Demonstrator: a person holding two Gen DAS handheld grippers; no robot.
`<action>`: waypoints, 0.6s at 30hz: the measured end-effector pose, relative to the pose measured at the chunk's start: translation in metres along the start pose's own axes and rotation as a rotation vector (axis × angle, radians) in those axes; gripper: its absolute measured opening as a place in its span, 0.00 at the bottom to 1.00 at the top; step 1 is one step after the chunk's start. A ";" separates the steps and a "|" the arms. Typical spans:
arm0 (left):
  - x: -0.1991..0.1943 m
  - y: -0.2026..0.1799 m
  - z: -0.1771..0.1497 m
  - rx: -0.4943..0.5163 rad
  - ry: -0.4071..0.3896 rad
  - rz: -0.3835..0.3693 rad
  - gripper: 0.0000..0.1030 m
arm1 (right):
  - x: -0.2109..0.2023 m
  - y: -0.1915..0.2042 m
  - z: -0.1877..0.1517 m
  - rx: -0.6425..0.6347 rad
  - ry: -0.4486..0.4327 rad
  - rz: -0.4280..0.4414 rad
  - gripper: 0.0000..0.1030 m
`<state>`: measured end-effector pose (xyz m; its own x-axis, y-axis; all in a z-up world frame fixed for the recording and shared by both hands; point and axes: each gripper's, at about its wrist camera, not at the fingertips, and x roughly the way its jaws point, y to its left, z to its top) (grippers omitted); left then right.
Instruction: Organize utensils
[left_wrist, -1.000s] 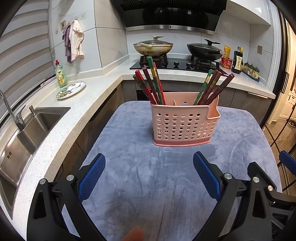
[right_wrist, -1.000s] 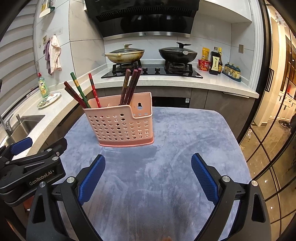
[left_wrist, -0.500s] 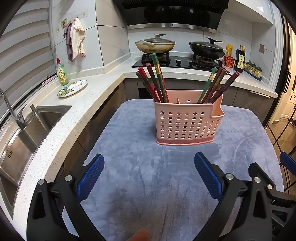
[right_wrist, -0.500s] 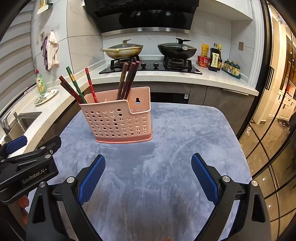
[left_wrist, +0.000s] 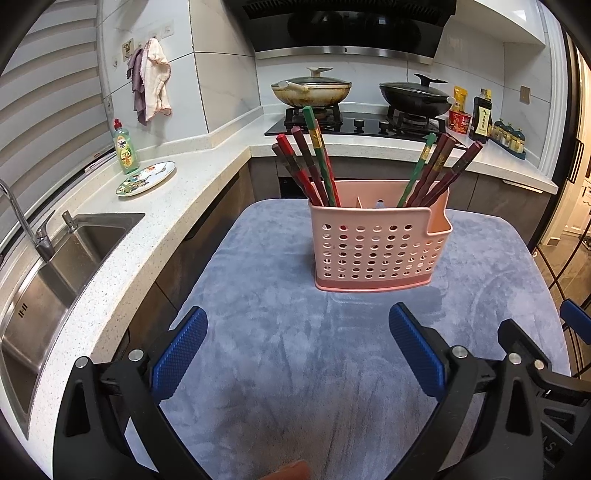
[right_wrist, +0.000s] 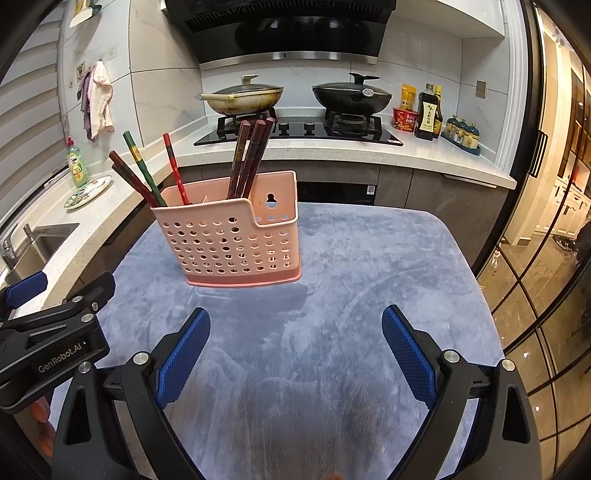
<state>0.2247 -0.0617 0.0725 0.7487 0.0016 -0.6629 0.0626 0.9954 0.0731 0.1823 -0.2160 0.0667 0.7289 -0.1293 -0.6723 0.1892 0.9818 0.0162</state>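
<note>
I am holding my left gripper (left_wrist: 297, 332) and my right gripper (right_wrist: 295, 332) wide open over the gray cloth (left_wrist: 295, 369), with nothing in them. The pink basket (left_wrist: 376, 251) is standing up ahead on the cloth. Chopsticks (left_wrist: 310, 166) are leaning inside it in two bunches.
</note>
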 end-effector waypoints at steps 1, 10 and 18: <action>0.000 0.000 0.000 0.000 0.000 0.001 0.92 | 0.001 0.000 0.000 0.000 0.001 -0.001 0.88; 0.004 -0.001 0.000 0.002 0.008 -0.002 0.92 | 0.005 0.000 0.004 -0.008 0.008 -0.004 0.88; 0.007 -0.004 0.001 0.008 0.014 0.000 0.92 | 0.008 0.001 0.005 -0.012 0.010 -0.011 0.88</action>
<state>0.2309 -0.0655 0.0683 0.7394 0.0031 -0.6732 0.0678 0.9946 0.0790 0.1915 -0.2163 0.0647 0.7205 -0.1384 -0.6795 0.1887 0.9820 0.0000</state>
